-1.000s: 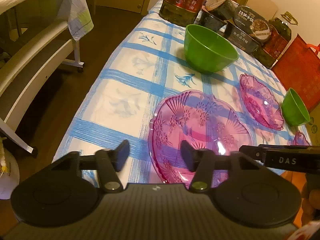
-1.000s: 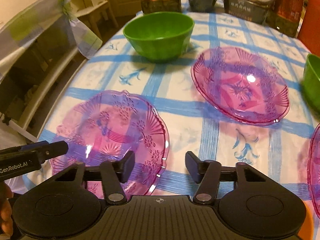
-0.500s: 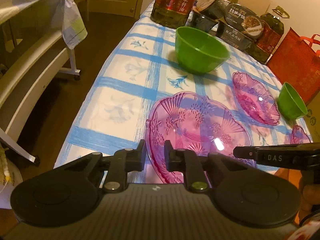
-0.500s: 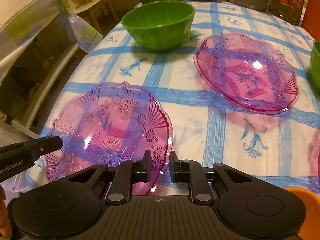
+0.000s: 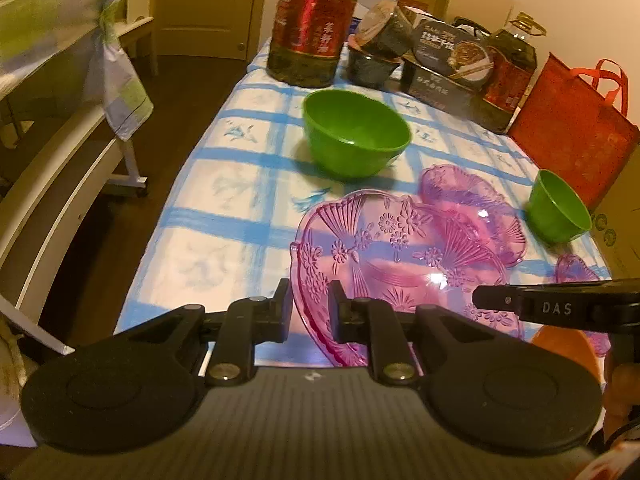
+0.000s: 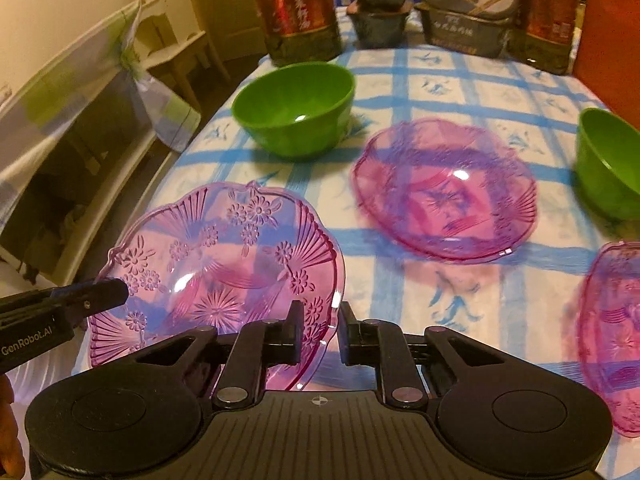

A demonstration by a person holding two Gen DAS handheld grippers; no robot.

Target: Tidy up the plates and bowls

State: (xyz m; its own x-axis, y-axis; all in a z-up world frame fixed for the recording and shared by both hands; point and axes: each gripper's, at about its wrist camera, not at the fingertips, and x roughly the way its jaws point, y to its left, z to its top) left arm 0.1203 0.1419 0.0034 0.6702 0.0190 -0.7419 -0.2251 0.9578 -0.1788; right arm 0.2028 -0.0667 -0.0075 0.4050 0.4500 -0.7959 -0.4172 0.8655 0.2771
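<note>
A large pink glass plate (image 5: 392, 256) with a flower pattern is held up off the blue-checked tablecloth (image 5: 224, 208), tilted. My left gripper (image 5: 309, 312) is shut on its left rim. My right gripper (image 6: 320, 326) is shut on its right rim (image 6: 224, 272). A second pink plate (image 6: 444, 188) lies flat on the cloth to the right, and a third pink plate (image 6: 612, 332) at the right edge. A big green bowl (image 6: 296, 108) stands behind, a small green bowl (image 6: 608, 160) at the far right.
Oil bottles (image 5: 312, 20) and dark food boxes (image 5: 444, 60) line the table's far end. A red bag (image 5: 572, 132) stands at the right. A white rack (image 5: 60, 152) with a hanging cloth stands left of the table over dark floor.
Both grippers went from open to shut on opposite rims of the large pink plate. The plate has since lifted off the cloth and tilted.
</note>
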